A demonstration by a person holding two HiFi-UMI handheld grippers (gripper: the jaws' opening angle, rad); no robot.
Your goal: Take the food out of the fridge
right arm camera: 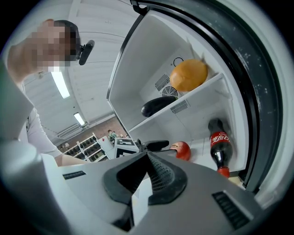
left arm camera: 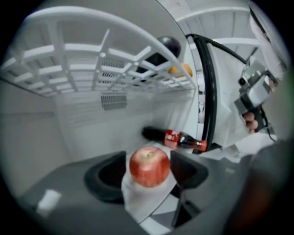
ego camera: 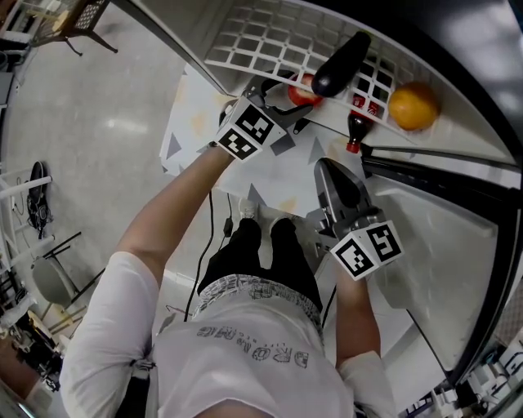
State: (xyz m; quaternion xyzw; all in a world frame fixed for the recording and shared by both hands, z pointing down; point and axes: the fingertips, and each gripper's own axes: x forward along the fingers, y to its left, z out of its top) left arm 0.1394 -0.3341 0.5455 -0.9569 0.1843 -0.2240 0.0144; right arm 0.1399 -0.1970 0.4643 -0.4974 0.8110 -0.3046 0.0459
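A red apple (left arm camera: 149,166) sits on the white fridge floor, between the fingers of my left gripper (left arm camera: 148,160); the pads stand at its sides with thin gaps, so the gripper is open. From the head view the left gripper (ego camera: 286,102) reaches under the wire shelf to the apple (ego camera: 301,91). A cola bottle (left arm camera: 172,137) lies behind the apple, against the fridge wall. On the shelf above are a dark eggplant (right arm camera: 158,105) and an orange (right arm camera: 188,75). My right gripper (right arm camera: 148,160) hangs shut and empty outside the fridge, short of the bottle (right arm camera: 219,144).
The white wire shelf (left arm camera: 92,64) runs close above the left gripper. The black door seal (ego camera: 441,163) frames the fridge opening on the right. A chair (ego camera: 73,20) and cluttered racks (ego camera: 20,245) stand on the floor to the left.
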